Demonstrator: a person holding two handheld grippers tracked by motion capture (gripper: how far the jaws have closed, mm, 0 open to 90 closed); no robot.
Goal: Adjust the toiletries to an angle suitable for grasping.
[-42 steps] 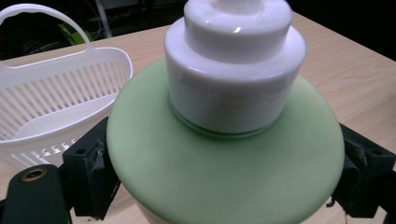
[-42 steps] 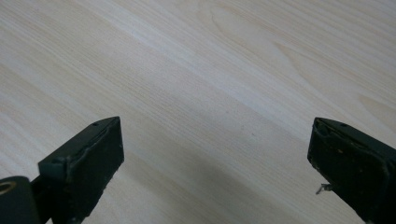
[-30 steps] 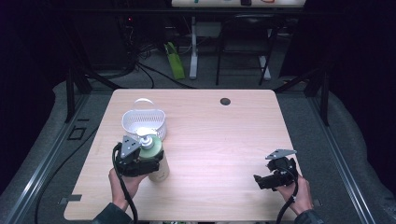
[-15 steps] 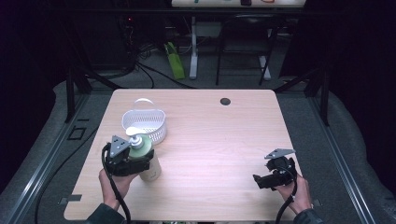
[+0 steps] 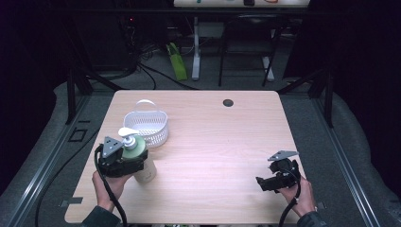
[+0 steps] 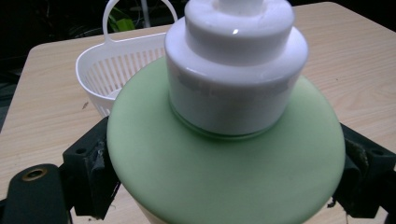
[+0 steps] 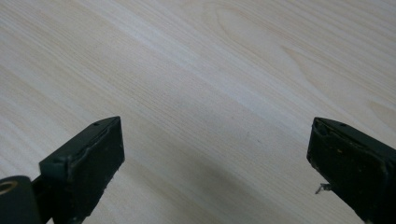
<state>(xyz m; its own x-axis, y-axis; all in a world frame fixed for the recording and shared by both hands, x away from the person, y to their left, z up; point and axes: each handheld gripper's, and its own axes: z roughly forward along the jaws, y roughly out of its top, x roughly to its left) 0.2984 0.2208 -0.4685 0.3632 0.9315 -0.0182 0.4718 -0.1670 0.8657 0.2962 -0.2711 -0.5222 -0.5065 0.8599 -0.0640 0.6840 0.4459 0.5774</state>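
On a pale wooden tabletop point(image 5: 213, 142), the left gripper point(image 5: 124, 161) is clamped on the green shoulder of one pump bottle point(image 5: 137, 153) with a white pump head, its jaws pressed to either side in the left gripper view. The bottle stands upright, its base seemingly on the wood, though that is hard to tell. One white slotted basket point(image 5: 147, 126) with a loop handle sits just beyond the gripper, close to the bottle. The right gripper point(image 5: 265, 182), well apart at the near edge, rests with jaws spread over bare wood. The step in hand looks like carrying the bottle; the next move likely calls for lifting it above the basket rim and lowering it inside.
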